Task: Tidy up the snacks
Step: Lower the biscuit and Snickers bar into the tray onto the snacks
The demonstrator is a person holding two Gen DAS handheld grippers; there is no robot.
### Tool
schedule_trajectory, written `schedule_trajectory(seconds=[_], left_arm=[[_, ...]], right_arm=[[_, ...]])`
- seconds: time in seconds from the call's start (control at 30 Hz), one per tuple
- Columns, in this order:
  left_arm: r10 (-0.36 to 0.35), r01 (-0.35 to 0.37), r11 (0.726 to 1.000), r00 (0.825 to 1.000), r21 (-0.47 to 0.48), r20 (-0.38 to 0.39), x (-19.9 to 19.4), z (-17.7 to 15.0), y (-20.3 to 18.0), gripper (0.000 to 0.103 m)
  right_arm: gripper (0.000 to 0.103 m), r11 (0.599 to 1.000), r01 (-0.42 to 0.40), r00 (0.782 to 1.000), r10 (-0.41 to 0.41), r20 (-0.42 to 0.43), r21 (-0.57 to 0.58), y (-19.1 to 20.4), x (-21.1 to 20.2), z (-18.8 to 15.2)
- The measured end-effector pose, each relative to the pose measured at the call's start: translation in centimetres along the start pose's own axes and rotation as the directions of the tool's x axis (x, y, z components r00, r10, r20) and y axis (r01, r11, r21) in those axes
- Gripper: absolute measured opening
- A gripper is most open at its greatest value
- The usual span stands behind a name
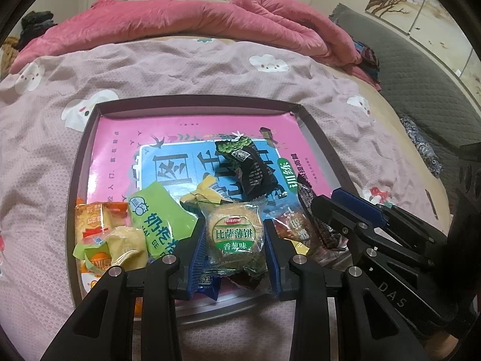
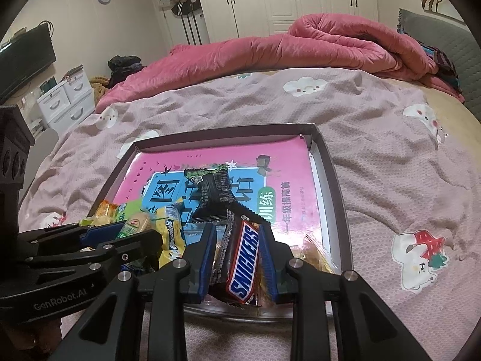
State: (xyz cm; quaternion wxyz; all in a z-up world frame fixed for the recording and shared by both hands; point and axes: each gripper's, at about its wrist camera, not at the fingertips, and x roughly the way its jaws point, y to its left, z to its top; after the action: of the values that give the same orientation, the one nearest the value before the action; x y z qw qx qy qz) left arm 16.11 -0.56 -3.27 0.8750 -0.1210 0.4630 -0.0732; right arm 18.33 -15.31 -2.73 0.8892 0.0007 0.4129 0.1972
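While snacks lie heaped at the near end of the shallow box (image 1: 312, 126) on the bed, a round biscuit packet (image 1: 235, 234) is pinched between the nearly closed pads of the left gripper (image 1: 235, 242). A Snickers bar (image 2: 244, 266) is clamped in the right gripper (image 2: 237, 258). A black wrapped snack (image 2: 215, 194) is seen farther back on the pink book (image 2: 168, 165).

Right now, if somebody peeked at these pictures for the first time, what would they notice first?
Probably the pile of bright snacks at the near end of the shallow tray on the bed. The left gripper pinches a round green cracker pack between its blue fingers, and the right gripper pinches a Snickers bar. Behind them a big pink quilt is heaped across the bed.
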Motion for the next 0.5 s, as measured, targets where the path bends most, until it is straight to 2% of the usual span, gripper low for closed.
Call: schedule_trajectory(seconds=[0.17, 0.3, 0.5], left_arm=[[-0.001, 0.001, 1.000, 1.000, 0.001, 0.005, -0.15, -0.03, -0.04, 0.037], [-0.011, 0.011, 1.000, 1.000, -0.004, 0.005, -0.21, -0.04, -0.01, 0.044], [-0.014, 0.014, 1.000, 1.000, -0.006, 0.012, -0.44, 0.00, -0.09, 0.046]], right_arm=[[0.030, 1.000, -0.001, 1.000, 0.001, 0.004, 0.003, -0.12, -0.40, -0.10], [0.030, 1.000, 0.001, 1.000, -0.001, 0.003, 0.008, -0.23, -0.52, -0.12], [0.030, 1.000, 0.001, 1.000, -0.001, 0.001, 0.007, -0.26, -0.55, -0.11]])
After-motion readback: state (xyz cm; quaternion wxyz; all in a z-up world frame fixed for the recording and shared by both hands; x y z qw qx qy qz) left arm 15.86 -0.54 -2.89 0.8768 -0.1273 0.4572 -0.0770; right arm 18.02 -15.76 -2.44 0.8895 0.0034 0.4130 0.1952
